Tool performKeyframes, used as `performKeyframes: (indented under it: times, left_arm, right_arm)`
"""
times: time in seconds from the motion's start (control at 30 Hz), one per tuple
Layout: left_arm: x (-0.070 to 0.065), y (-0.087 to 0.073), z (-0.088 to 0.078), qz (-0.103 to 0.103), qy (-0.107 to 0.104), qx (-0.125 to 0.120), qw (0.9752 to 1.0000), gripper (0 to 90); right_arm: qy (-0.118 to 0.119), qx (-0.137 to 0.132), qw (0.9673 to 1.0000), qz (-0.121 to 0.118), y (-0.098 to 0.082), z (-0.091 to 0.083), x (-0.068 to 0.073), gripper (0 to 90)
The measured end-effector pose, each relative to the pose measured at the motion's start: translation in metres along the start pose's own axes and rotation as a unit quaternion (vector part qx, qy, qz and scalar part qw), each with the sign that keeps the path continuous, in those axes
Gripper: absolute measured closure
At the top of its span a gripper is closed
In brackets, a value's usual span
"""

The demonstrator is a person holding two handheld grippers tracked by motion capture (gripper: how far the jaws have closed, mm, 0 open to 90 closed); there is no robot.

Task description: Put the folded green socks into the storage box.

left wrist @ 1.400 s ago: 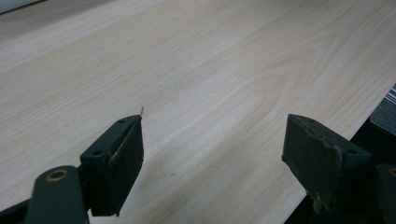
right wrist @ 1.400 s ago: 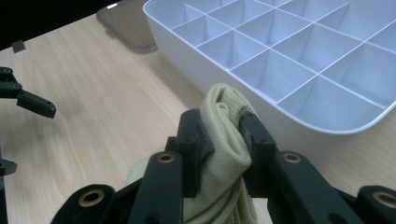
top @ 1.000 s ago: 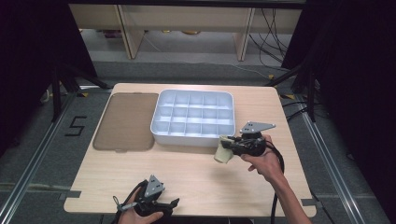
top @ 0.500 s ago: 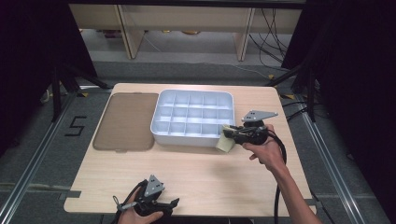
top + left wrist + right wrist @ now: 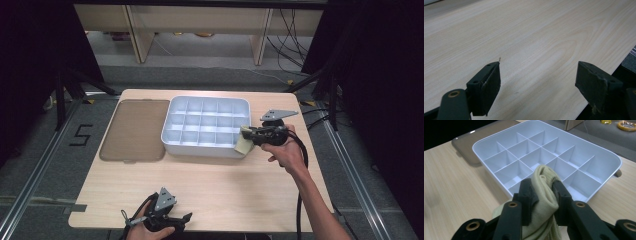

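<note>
**Rolled cloth held at corner of divided tray**

A pale yellow-green cloth (image 5: pixel 545 192), rolled into a bundle, is pinched between the black jaws of the right gripper (image 5: pixel 246 138), whose pads are pressed into its sides. The bundle is held just above the near right corner of a white compartment tray (image 5: pixel 172 140), which is set toward the far edge of the wooden table (image 5: pixel 240 185). The tray's square cells are seen bare. A brown translucent lid (image 5: pixel 135 130) is laid flat just beside the tray, toward the table's left edge. At the near edge, the left gripper (image 5: pixel 537 82) is held low over bare wood, well apart from the tray, its jaws spread wide with nothing between them.
</note>
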State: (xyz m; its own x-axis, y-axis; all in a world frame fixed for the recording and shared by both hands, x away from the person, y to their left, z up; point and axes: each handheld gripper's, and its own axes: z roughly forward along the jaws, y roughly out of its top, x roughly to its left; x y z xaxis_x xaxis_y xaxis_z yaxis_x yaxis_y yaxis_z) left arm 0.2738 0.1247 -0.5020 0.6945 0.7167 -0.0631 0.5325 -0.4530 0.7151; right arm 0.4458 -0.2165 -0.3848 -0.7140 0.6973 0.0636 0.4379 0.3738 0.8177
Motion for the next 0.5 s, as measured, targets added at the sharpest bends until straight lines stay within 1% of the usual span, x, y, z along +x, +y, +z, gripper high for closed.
performKeyframes:
  times: [0.03, 0.13, 0.17, 0.2, 0.23, 0.27, 0.3, 0.37, 0.4, 0.43, 0.5]
  left_arm:
    - [0.0, 0.0, 0.0, -0.002, 0.001, 0.0, 1.0, 19.7]
    - [-0.001, 0.0, 0.0, -0.005, 0.002, 0.0, 1.0, 19.7]
    - [0.0, 0.0, -0.001, -0.001, 0.002, 0.001, 1.0, 19.7]
    - [0.002, 0.0, -0.002, 0.012, 0.003, 0.011, 0.9999, 19.7]
    - [0.002, 0.0, -0.002, 0.012, 0.003, 0.011, 0.9999, 19.7]
    - [0.002, 0.0, -0.002, 0.013, 0.004, 0.011, 0.9998, 19.7]
    - [0.002, 0.0, -0.002, 0.014, 0.003, 0.009, 0.9999, 19.7]
    - [0.002, 0.0, -0.002, 0.015, 0.003, 0.011, 0.9998, 19.7]
    - [-0.001, 0.0, 0.0, -0.009, 0.003, -0.003, 1.0, 19.7]
    - [0.0, 0.0, -0.001, -0.004, 0.004, 0.001, 1.0, 19.7]
    - [-0.001, 0.0, 0.0, -0.005, 0.004, 0.001, 1.0, 19.7]
  right_arm:
    - [-0.001, 0.003, 1.0, -0.005, 0.001, 0.0, -0.002, 72.8]
    - [-0.002, 0.007, 1.0, -0.002, 0.003, 0.0, -0.003, 72.8]
    - [-0.004, -0.001, 0.9999, -0.012, 0.004, 0.002, -0.005, 72.8]
    - [-0.007, 0.008, 0.9999, -0.01, 0.006, 0.001, -0.006, 72.8]
    - [-0.007, 0.008, 0.9999, -0.01, 0.006, 0.001, -0.006, 72.8]
    - [-0.009, 0.009, 0.9999, -0.002, 0.007, 0.001, -0.006, 72.8]
    - [-0.011, 0.003, 0.9999, -0.009, 0.008, 0.001, -0.008, 72.8]
    - [-0.012, 0.003, 0.9999, -0.007, 0.01, 0.001, -0.009, 72.7]
    - [-0.011, 0.005, 0.9999, -0.008, 0.011, 0.002, -0.01, 72.8]
    - [-0.016, 0.012, 0.9998, -0.005, 0.012, 0.001, -0.01, 72.8]
    - [-0.015, 0.016, 0.9998, -0.002, 0.013, 0.002, -0.01, 72.7]
